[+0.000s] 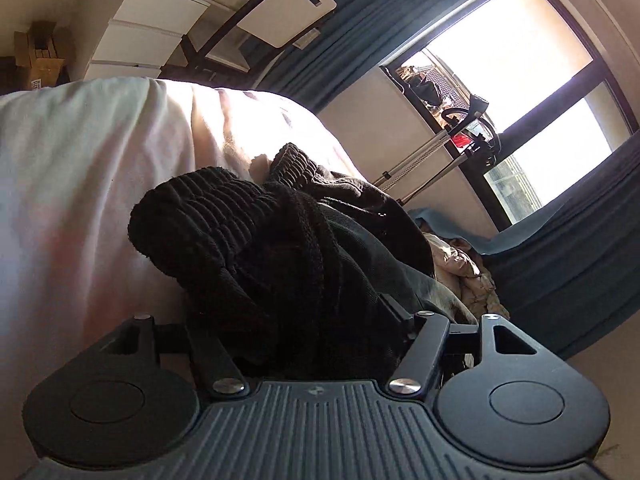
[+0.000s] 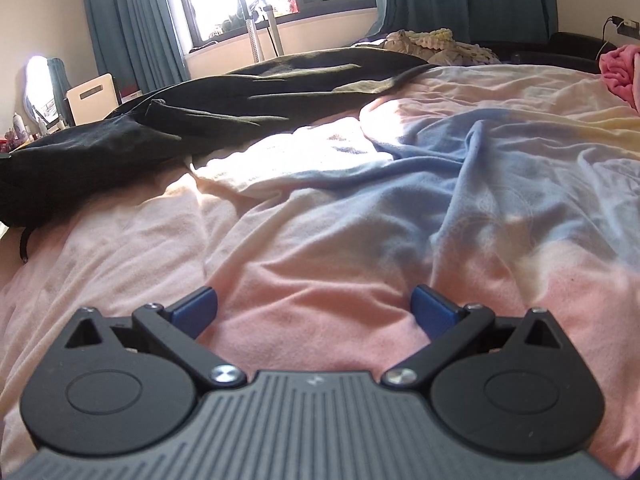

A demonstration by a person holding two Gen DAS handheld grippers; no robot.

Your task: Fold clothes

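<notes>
Pastel fleece blanket (image 2: 320, 240) covers the bed beneath teal curtains (image 2: 132, 20).

Bed w/ pink-blue blanket (image 2: 320, 216); black garment (image 2: 224, 104) lies across far-left side.

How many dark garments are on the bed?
1: a black garment stretched along the bed's left side, its ribbed end bunched before the left wrist camera. Others may be hidden.

No readable text, label, brand or number shows in either view.
</notes>
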